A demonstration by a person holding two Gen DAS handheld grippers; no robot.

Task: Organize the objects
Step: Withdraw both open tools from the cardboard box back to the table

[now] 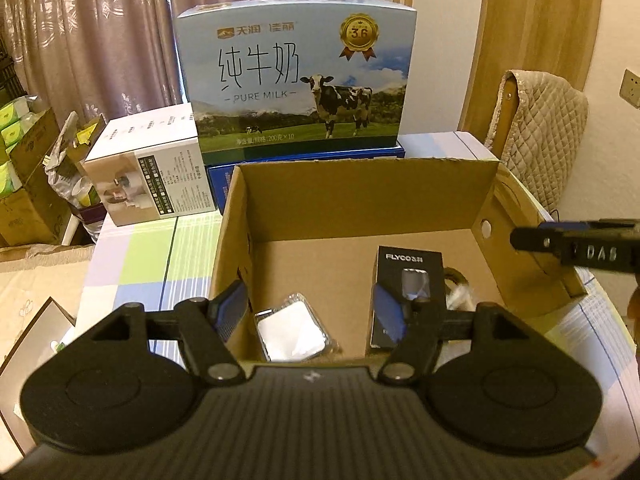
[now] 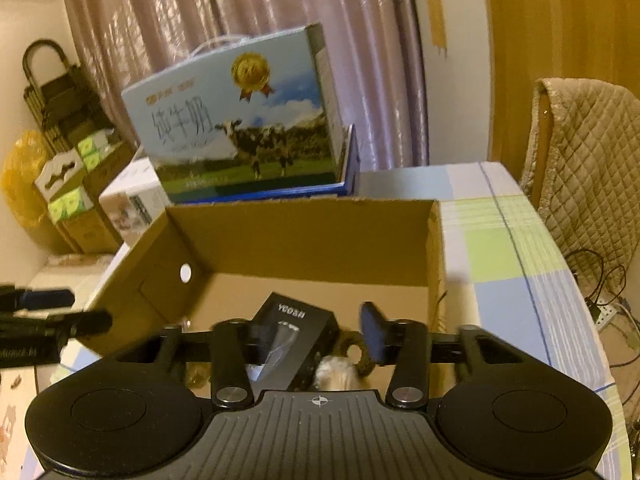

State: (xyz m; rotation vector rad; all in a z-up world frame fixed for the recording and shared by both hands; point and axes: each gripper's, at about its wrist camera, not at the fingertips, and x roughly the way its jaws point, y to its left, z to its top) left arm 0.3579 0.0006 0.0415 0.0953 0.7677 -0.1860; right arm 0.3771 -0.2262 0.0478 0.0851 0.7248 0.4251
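An open cardboard box [image 1: 360,196] stands on the table. Inside lie a black FLYCO box [image 1: 408,280], a white packet in clear wrap [image 1: 292,330], and a brown ring-shaped thing with something white [image 1: 456,284]. My left gripper [image 1: 310,308] is open and empty over the box's near edge. My right gripper [image 2: 320,332] is open and empty above the black box [image 2: 296,340]; the brown ring [image 2: 356,354] and a white fluffy thing [image 2: 338,374] lie beside it. The right gripper also shows at the right edge of the left wrist view [image 1: 576,242].
A blue milk carton [image 1: 296,80] stands on a blue box behind the cardboard box, with a white product box [image 1: 148,164] to its left. A chair with a quilted cover [image 1: 540,136] is at the right. Cartons and bags crowd the floor at left [image 1: 28,168]. Cables lie on the floor at the right [image 2: 604,292].
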